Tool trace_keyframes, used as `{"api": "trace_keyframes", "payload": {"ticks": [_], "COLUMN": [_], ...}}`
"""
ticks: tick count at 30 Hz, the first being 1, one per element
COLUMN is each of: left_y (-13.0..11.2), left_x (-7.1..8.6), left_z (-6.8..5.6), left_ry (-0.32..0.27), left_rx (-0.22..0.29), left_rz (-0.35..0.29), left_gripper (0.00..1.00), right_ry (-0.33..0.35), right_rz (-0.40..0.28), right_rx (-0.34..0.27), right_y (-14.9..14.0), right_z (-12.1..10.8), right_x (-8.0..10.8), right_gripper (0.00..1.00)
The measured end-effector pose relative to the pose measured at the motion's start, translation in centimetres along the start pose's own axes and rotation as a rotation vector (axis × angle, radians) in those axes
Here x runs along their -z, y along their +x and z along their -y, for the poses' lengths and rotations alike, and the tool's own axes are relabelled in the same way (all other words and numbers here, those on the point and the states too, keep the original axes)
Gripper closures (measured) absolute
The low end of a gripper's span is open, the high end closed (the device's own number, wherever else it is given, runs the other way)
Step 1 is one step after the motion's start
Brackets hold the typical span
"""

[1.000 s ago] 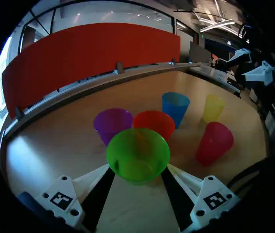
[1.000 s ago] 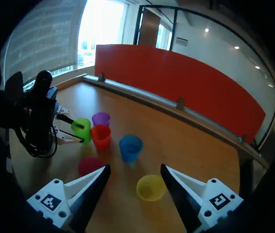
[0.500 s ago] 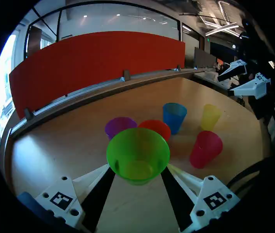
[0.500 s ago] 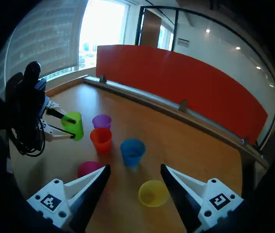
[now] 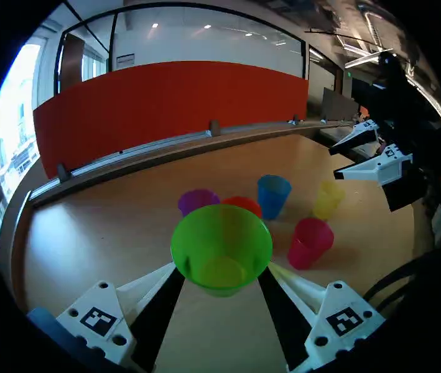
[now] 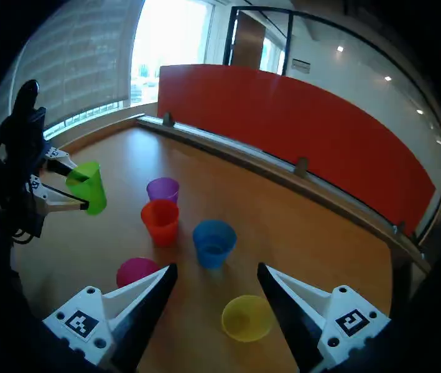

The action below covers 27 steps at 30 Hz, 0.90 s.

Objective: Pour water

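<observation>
The left tool [image 5: 221, 268] clamps the green cup [image 5: 221, 247] between both fingers. The right gripper view shows that cup held clear of the worktop [image 6: 307, 248]. The right tool [image 6: 215, 268] stands open and empty, with the yellow cup [image 6: 245, 317] on the worktop ahead of it. In the left gripper view the green cup hides part of the orange cup [image 5: 243, 204] and the purple cup [image 5: 198, 200]. Water inside is hard to make out.

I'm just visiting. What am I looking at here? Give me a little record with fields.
Setting: wooden table, red partition behind
Left hand-held gripper: shut on green cup, raised off the table
Right hand-held gripper: open, empty
Standing on table: purple cup, orange cup, blue cup, pink cup, yellow cup
Water: cannot tell
</observation>
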<state>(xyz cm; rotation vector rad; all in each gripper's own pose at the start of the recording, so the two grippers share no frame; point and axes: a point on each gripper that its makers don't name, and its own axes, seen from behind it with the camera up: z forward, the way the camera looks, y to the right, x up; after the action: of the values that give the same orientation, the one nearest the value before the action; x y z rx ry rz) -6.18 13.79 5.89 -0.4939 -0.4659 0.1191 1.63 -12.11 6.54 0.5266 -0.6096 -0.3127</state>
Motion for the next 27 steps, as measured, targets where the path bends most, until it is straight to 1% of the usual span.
{"api": "trace_keyframes", "payload": {"ticks": [8,15,21,27], "left_y": [-0.7,-1.6,-1.9,-2.1], "left_x": [2.8,5.2,6.5,7.2], "left_z": [-0.2,-0.3,-0.1,0.0], "left_ry": [0.035,0.064,0.09,0.103], "left_rx": [0.029,0.065,0.076,0.08], "left_rz": [0.006,0.013,0.011,0.01], "left_gripper": [0.21,0.21,0.21,0.21], "right_ry": [0.01,0.023,0.017,0.028], "right_rz": [0.028,0.062,0.128,0.173], "right_rx": [0.019,0.028,0.024,-0.007], "right_y": [-0.4,-0.4,-1.3,-1.8], "right_z": [-0.1,0.2,-0.2,0.1], "right_x": [-1.6,-3.4,-5.0,-6.3], "right_gripper": [0.0,0.0,0.0,0.0]}}
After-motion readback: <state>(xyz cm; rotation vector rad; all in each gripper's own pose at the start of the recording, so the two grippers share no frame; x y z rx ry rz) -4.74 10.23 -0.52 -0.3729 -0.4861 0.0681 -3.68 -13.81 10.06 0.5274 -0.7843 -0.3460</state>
